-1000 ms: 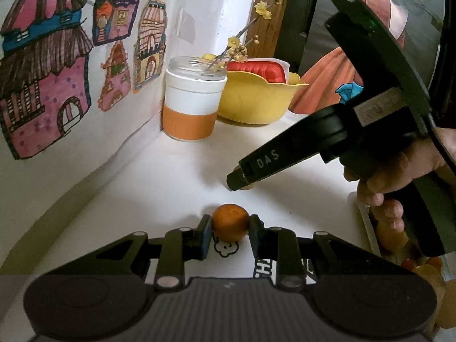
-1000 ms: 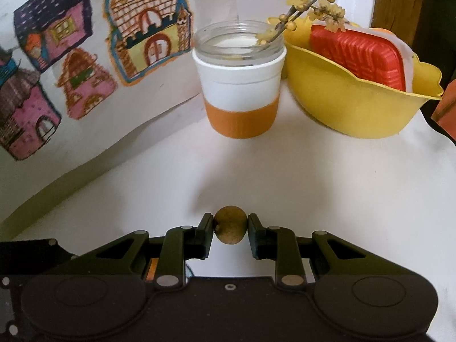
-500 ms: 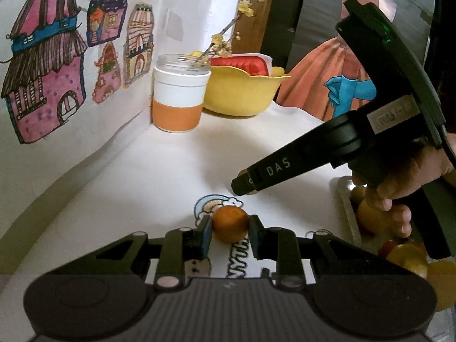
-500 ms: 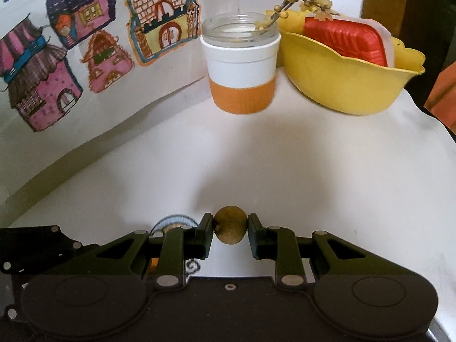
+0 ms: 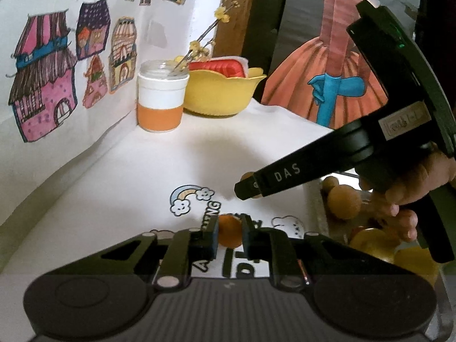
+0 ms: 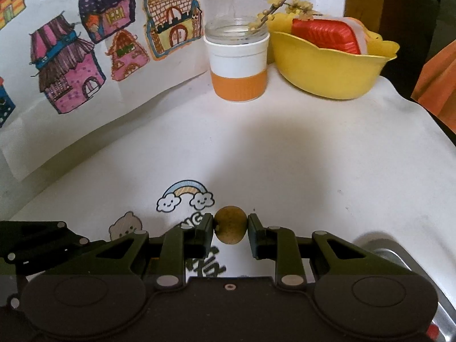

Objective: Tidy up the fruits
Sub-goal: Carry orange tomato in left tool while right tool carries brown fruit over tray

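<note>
- The left gripper is closed down on a small orange fruit, pinched between its two pads and carried clear above the white table.
- The right gripper has its jaws drawn in on a small brown round fruit, one pad on each side; from the left wrist view it reaches in from the right, with a hand on its handle.
- To the near right sits a metal tray with several yellow and orange fruits already lying in it.
- That is the relation to watch: the tray lies right of both grippers, and the right one is plainly the nearer. I would guess its brown fruit goes in first.
- The left one would have to cross to the right past the other tool, so collision is the risk.
- Far back stand an orange-and-white jar and a yellow bowl, well apart from both fruits.
</note>
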The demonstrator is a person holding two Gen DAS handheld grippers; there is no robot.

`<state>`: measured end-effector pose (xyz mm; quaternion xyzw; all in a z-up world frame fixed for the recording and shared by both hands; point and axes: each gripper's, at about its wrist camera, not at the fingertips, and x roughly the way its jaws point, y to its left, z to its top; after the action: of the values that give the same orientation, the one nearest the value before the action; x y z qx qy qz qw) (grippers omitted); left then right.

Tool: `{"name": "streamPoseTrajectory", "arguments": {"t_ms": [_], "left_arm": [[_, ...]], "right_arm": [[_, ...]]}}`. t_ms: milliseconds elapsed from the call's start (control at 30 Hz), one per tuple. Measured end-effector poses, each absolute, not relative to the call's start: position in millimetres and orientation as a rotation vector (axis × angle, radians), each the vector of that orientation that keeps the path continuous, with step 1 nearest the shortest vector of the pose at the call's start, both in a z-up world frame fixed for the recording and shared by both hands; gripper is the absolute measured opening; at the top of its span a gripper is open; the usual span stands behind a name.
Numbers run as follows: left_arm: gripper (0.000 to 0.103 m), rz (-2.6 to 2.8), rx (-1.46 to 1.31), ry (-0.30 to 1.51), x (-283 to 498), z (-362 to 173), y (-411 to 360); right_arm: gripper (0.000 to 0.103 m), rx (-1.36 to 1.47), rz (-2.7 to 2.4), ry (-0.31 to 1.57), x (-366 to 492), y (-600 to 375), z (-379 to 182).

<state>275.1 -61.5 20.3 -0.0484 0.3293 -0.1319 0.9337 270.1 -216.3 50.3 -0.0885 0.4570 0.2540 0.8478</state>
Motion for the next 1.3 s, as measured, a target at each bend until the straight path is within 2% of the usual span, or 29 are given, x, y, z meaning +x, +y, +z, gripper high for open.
{"name": "streamPoseTrajectory", "arguments": {"t_ms": [433, 733, 900, 967, 1000, 1200, 1300], "left_arm": [[0.018, -0.278, -0.058, 0.665, 272, 19, -74], [0.022, -0.289, -0.002, 0.639, 269, 17, -79], [0.035, -0.299, -0.002, 0.632, 265, 17, -79], [0.051, -0.292, 0.009, 0.625, 264, 18, -79], [0.054, -0.28, 0.016, 0.625, 264, 17, -80], [0.053, -0.236, 0.036, 0.624, 269, 15, -76], [0.048, -0.21, 0.045, 0.631, 273, 13, -73]], "right_arm": [[0.028, -0.163, 0.506, 0.951, 268, -234, 55], [0.028, -0.138, 0.501, 0.948, 270, -241, 52], [0.028, -0.136, 0.504, 0.95, 270, -240, 51], [0.028, -0.136, 0.505, 0.951, 269, -240, 51], [0.028, -0.135, 0.507, 0.951, 269, -239, 50], [0.028, -0.128, 0.516, 0.958, 269, -238, 47], [0.028, -0.127, 0.517, 0.962, 269, -239, 45]]}}
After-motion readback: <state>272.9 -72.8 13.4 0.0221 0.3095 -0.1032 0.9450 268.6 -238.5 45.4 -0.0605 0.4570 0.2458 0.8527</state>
